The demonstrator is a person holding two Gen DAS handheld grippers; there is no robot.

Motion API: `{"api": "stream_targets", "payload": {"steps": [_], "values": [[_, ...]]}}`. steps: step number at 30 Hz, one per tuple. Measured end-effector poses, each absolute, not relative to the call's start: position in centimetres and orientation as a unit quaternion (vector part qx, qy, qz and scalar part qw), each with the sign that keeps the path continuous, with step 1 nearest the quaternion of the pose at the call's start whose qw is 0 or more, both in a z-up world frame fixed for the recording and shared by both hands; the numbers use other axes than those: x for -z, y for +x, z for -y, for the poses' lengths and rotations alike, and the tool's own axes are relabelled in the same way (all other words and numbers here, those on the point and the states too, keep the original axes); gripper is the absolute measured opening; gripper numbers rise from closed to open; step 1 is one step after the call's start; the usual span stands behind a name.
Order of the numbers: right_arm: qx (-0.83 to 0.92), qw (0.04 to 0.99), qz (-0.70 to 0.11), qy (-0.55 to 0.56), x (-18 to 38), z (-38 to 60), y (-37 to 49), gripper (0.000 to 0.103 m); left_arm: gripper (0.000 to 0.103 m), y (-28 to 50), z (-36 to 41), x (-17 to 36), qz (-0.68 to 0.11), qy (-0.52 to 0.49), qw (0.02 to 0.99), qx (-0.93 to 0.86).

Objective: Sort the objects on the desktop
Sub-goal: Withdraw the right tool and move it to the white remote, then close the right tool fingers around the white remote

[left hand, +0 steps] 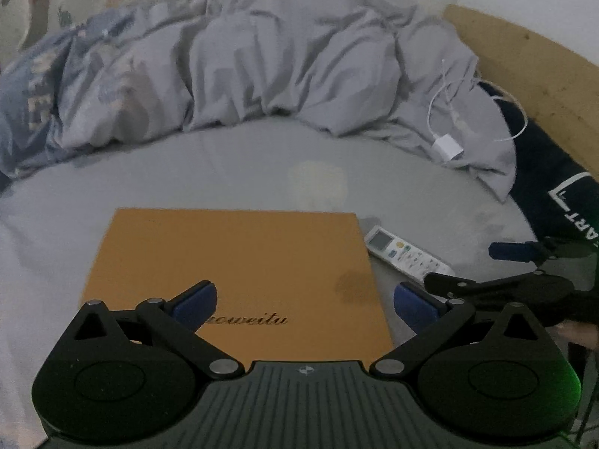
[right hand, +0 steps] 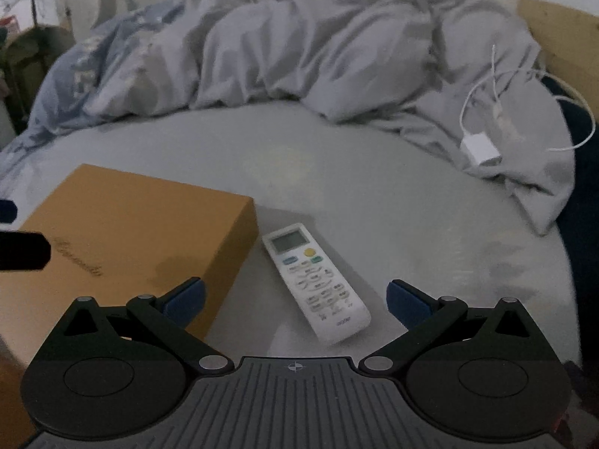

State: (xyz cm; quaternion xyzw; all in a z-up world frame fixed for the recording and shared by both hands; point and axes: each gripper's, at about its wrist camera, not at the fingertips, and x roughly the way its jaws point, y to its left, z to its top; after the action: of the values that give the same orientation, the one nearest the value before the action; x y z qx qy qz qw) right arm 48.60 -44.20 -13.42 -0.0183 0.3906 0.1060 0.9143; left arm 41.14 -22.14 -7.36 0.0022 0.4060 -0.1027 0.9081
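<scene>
Orange box [right hand: 123, 232] beside white remote [right hand: 318, 280], rumpled duvet [right hand: 299, 48] and charger [right hand: 481, 147] behind, both tongs [left hand: 305, 303] [right hand: 295, 299] wide, empty

The orange box [left hand: 239, 273] bears dark script on its lid whose visible end reads "oweitu", its start hidden behind a gripper finger; the dark fabric [left hand: 561, 194] at the right edge shows white letters "ART"; the remote's [right hand: 316, 280] markings are too small to read.

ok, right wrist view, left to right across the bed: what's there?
Orange box → remote → white charger with cable. Right gripper is open over the remote.
</scene>
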Motion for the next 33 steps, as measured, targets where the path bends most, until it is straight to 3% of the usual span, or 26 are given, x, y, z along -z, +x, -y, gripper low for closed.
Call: {"api": "stream_targets", "payload": {"steps": [8,13,15,20,27,33], "values": [[-0.114,0.906,-0.406,-0.035,17.2,44.5,52.9,0.101,0.103,43.0,22.0,9.4,-0.427,-0.001,0.899,0.102],[-0.118,0.895,-0.428,-0.045,19.5,44.4,54.8,0.090,0.103,43.6,21.3,9.5,-0.434,-0.024,0.895,0.102],[-0.117,0.892,-0.435,-0.046,20.2,44.3,55.1,0.077,0.103,43.9,21.3,9.5,-0.435,-0.024,0.895,0.101],[-0.113,0.895,-0.429,-0.042,20.7,44.2,54.8,0.062,0.103,44.4,21.2,9.9,-0.442,-0.029,0.891,0.099],[-0.094,0.899,-0.424,-0.052,20.3,42.6,53.5,0.051,0.103,43.7,20.4,9.8,-0.446,-0.045,0.890,0.090],[-0.084,0.901,-0.426,-0.006,19.6,42.9,50.7,0.050,0.103,42.2,20.1,9.3,-0.453,-0.050,0.886,0.089]]}}
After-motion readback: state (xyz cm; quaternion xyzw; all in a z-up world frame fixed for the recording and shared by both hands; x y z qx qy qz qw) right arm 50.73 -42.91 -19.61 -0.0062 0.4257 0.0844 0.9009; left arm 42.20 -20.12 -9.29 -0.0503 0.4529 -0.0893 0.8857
